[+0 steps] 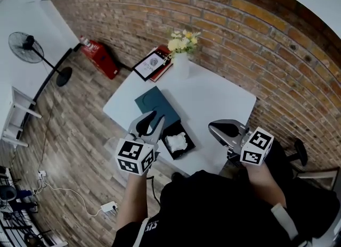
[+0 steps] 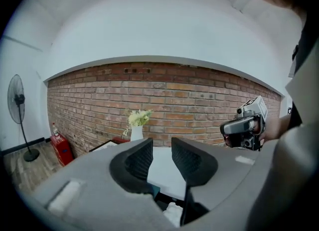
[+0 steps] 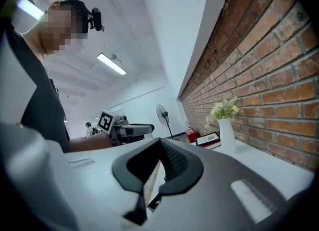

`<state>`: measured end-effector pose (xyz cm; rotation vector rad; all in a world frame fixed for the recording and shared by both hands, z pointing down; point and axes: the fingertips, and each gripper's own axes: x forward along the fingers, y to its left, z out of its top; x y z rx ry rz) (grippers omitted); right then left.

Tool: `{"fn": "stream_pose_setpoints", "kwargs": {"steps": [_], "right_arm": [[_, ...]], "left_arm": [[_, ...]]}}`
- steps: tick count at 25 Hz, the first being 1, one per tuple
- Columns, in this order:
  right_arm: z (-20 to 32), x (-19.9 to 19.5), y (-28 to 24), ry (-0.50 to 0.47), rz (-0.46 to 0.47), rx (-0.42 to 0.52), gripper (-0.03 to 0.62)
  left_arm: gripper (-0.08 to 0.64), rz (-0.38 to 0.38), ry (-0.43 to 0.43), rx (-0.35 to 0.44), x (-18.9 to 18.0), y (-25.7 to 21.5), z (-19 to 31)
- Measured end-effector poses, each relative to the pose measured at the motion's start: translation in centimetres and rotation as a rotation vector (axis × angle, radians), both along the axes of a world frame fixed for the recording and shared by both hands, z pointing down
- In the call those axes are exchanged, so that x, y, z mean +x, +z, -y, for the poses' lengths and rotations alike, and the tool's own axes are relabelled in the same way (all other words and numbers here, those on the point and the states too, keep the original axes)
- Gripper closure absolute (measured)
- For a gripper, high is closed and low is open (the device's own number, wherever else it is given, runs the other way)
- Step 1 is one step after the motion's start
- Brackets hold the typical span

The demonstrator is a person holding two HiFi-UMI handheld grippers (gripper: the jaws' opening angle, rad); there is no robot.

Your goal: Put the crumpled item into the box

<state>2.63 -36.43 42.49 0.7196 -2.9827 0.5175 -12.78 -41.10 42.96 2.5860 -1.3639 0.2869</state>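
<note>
A white crumpled item [image 1: 177, 142] lies inside a small black box [image 1: 190, 138] near the front edge of the white table [image 1: 224, 99]. A dark teal lid [image 1: 154, 105] rests flat just behind the box. My left gripper [image 1: 154, 118] hovers over the box's left side, open with a narrow gap and nothing between the jaws. In the left gripper view that gripper [image 2: 162, 145] points at the brick wall, with the crumpled item [image 2: 173, 212] showing below the jaws. My right gripper [image 1: 214, 128] is held to the right of the box above the table, and its jaws [image 3: 159, 143] are shut and empty.
A white vase of flowers [image 1: 181, 54] and a framed picture on books [image 1: 154, 64] stand at the table's far end by the brick wall [image 1: 266, 43]. On the wooden floor are a red case [image 1: 101, 57], a standing fan [image 1: 32, 49] and a power strip [image 1: 109, 207].
</note>
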Motion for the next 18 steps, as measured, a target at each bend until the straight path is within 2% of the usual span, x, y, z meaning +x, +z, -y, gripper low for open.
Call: {"fn": "stream_pose_setpoints", "kwargs": {"steps": [7,13,18], "right_arm": [[-0.2,0.9,-2.2,0.008,-0.002,0.074,0.592],[-0.1,1.9,-3.7,0.070,0.030,0.109,0.592],[-0.3,2.1,-4.0,0.085,0.022,0.151,0.594]], "left_arm": [[0.453,0.004,-0.030,0.061,-0.8,-2.8,-0.5],[0.475,-0.018,-0.075,0.103,-1.9,-4.6,-1.3],[0.506,-0.029,-0.108,0.103,-2.6,-4.3,-1.6]]}}
